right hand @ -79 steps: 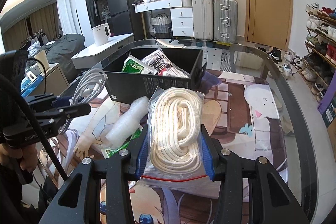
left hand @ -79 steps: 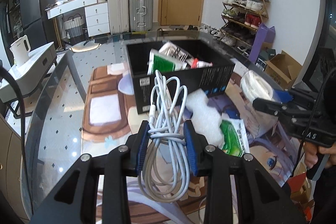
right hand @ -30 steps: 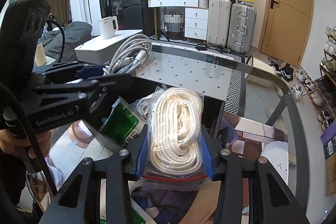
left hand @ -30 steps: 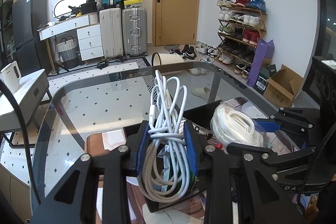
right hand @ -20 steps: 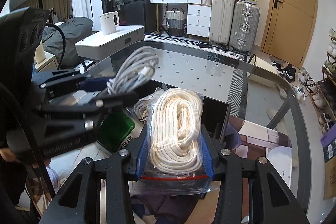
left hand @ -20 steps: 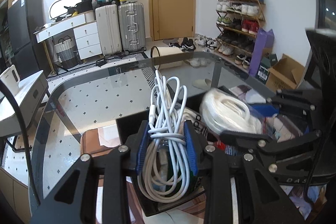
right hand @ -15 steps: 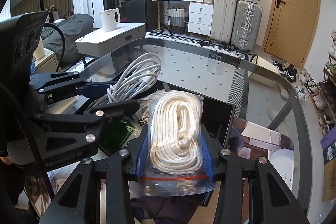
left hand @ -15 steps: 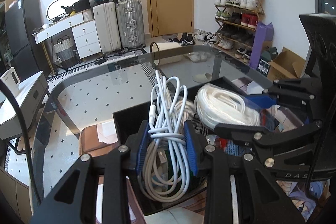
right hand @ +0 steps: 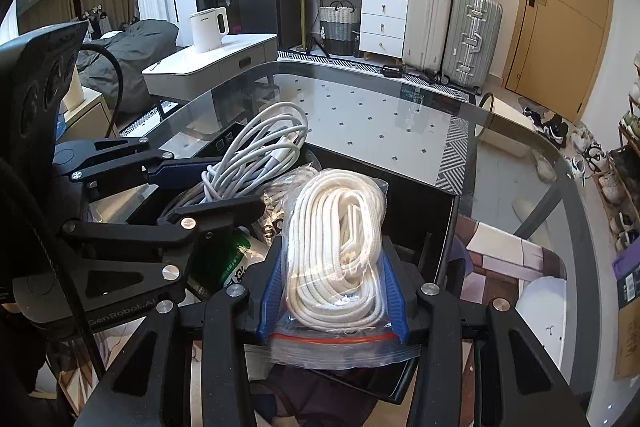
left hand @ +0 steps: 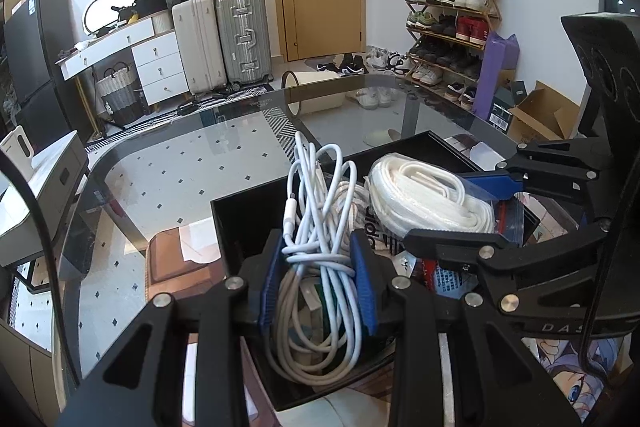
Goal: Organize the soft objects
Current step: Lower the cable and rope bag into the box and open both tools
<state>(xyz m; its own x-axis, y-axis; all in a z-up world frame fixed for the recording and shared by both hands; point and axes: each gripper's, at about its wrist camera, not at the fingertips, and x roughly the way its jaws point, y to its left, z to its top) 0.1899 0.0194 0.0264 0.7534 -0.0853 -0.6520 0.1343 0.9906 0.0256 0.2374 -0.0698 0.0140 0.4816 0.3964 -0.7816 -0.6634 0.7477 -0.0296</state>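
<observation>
My left gripper (left hand: 319,277) is shut on a coiled white cable (left hand: 320,211) and holds it over the black box (left hand: 240,223). My right gripper (right hand: 332,287) is shut on a clear zip bag of white rope (right hand: 340,247) and holds it over the same box (right hand: 436,227). The rope bag also shows in the left wrist view (left hand: 424,199), and the cable in the right wrist view (right hand: 264,151). Green and white packets (right hand: 228,263) lie inside the box beneath both.
The box stands on a glass table (left hand: 168,171) with a printed mat (left hand: 176,259) under it. The table's far half holds nothing. Suitcases (left hand: 220,39), a shoe rack (left hand: 452,27) and a door stand beyond.
Both grippers have carried their loads from in front of the box to above its inside and lowered them toward it, side by side.
</observation>
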